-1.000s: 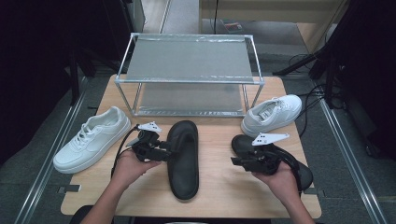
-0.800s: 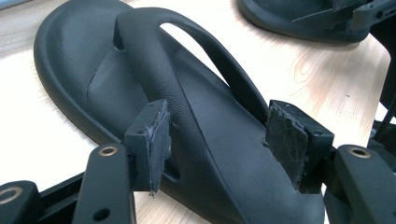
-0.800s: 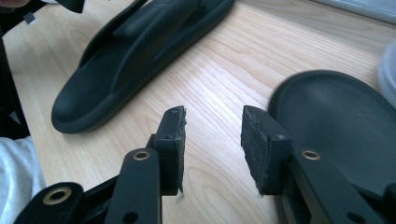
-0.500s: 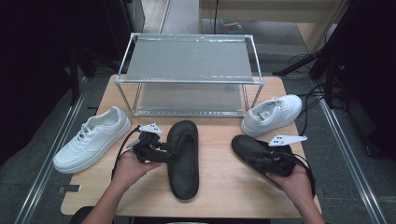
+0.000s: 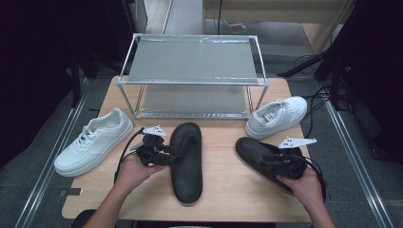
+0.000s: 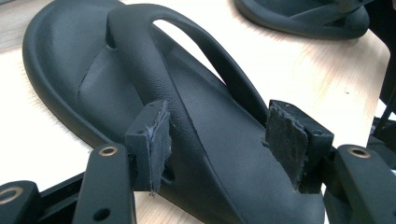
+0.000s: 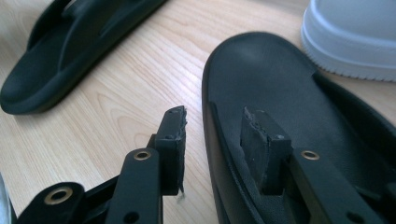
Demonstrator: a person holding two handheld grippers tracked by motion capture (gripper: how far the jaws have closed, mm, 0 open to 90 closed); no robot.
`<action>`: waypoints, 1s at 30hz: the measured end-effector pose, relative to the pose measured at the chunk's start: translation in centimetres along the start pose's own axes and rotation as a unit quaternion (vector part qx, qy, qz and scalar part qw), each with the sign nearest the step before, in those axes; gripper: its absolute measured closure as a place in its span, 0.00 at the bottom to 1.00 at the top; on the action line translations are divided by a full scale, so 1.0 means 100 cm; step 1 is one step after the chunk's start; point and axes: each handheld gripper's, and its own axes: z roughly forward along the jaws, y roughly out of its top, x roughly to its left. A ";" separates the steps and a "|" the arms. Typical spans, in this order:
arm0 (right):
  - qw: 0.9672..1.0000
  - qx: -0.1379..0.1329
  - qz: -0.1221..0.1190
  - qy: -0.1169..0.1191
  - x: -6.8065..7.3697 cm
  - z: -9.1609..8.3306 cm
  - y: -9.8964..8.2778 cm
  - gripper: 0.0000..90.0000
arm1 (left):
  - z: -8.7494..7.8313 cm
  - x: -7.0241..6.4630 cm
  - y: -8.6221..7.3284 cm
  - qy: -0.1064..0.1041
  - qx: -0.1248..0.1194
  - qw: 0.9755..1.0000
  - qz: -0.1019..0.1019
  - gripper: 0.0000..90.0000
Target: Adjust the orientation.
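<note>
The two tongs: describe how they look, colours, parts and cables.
Both the left tongs and the right tongs have black bodies, each topped by a grey three-cornered plate and trailing a black cable. Their flat black arms carry brass-ringed holes and end in square black pads with frayed edges.

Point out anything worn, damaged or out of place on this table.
The rubber pads on the left gripper are frayed and ragged at their edges. Otherwise nothing stands out: both black sandals and both white sneakers lie upright on the table.
</note>
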 end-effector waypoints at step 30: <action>0.999 0.043 -0.018 0.026 0.014 0.011 0.012 0.96 | -0.004 0.003 -0.002 0.004 -0.010 1.000 -0.004 0.45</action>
